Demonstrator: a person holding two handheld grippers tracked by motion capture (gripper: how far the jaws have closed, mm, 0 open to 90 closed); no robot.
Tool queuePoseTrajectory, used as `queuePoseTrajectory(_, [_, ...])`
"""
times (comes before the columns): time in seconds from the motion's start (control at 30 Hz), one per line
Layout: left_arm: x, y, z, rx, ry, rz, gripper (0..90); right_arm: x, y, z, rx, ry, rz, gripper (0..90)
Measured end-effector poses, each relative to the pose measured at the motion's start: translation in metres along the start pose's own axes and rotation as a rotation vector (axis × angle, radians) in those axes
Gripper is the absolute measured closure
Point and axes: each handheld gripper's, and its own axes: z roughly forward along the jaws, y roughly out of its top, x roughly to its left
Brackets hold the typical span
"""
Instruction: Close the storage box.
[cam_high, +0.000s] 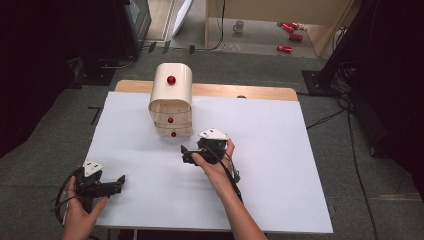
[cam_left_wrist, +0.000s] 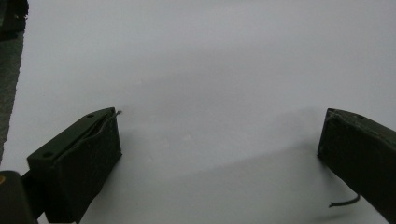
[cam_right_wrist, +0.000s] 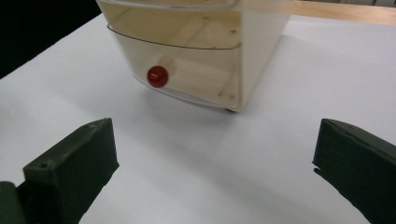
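A cream drawer cabinet (cam_high: 171, 100) with a rounded top stands at the back of the white-covered table (cam_high: 280, 150). It has three red knobs, one on top (cam_high: 171, 79) and two on the drawer fronts. My right gripper (cam_high: 184, 154) is just in front of it, jaws open and empty, pointing at the lowest drawer. In the right gripper view that clear-fronted drawer (cam_right_wrist: 187, 60) and its red knob (cam_right_wrist: 157, 76) lie a short way beyond my right gripper (cam_right_wrist: 215, 158). My left gripper (cam_high: 120, 181) rests open near the front left corner, with bare white sheet between its jaws (cam_left_wrist: 219, 149).
A strip of wooden tabletop (cam_high: 250, 91) shows behind the white sheet. On the floor beyond are a mug (cam_high: 239, 26) and red cans (cam_high: 290, 30). Dark equipment and cables stand at both sides. A thin stray wire (cam_left_wrist: 344, 201) lies by the left gripper's jaw.
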Motion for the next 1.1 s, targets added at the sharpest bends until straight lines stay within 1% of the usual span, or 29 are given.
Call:
queuePoseTrajectory(0.23, [0.0,0.0,0.0,0.0,0.001,0.0,0.0,-0.02,-0.005,-0.022,-0.006,-0.027,-0.005,0.0])
queuePoseTrajectory(0.27, [0.0,0.0,0.0,0.0,0.001,0.0,0.0,-0.02,-0.005,-0.022,-0.006,-0.027,-0.005,0.0])
queuePoseTrajectory(0.3, [0.0,0.0,0.0,0.0,0.0,0.0,0.0,-0.025,-0.007,-0.028,-0.009,-0.034,0.0,0.0])
queuePoseTrajectory(0.47, [0.0,0.0,0.0,0.0,0.001,0.0,0.0,-0.036,-0.013,-0.039,-0.015,-0.051,0.008,0.0])
queuePoseTrajectory(0.77, [0.0,0.0,0.0,0.0,0.001,0.0,0.0,-0.062,-0.024,-0.061,-0.015,-0.105,0.029,0.0])
queuePoseTrajectory(0.8, [0.0,0.0,0.0,0.0,0.001,0.0,0.0,-0.062,-0.024,-0.061,-0.015,-0.105,0.029,0.0])
queuePoseTrajectory(0.9, [0.0,0.0,0.0,0.0,0.001,0.0,0.0,-0.073,-0.027,-0.071,-0.019,-0.125,0.041,0.0])
queuePoseTrajectory(0.93, [0.0,0.0,0.0,0.0,0.001,0.0,0.0,-0.079,-0.029,-0.078,-0.022,-0.138,0.046,0.0])
queuePoseTrajectory(1.1, [0.0,0.0,0.0,0.0,0.0,0.0,0.0,-0.095,-0.034,-0.094,-0.017,-0.171,0.063,0.0])
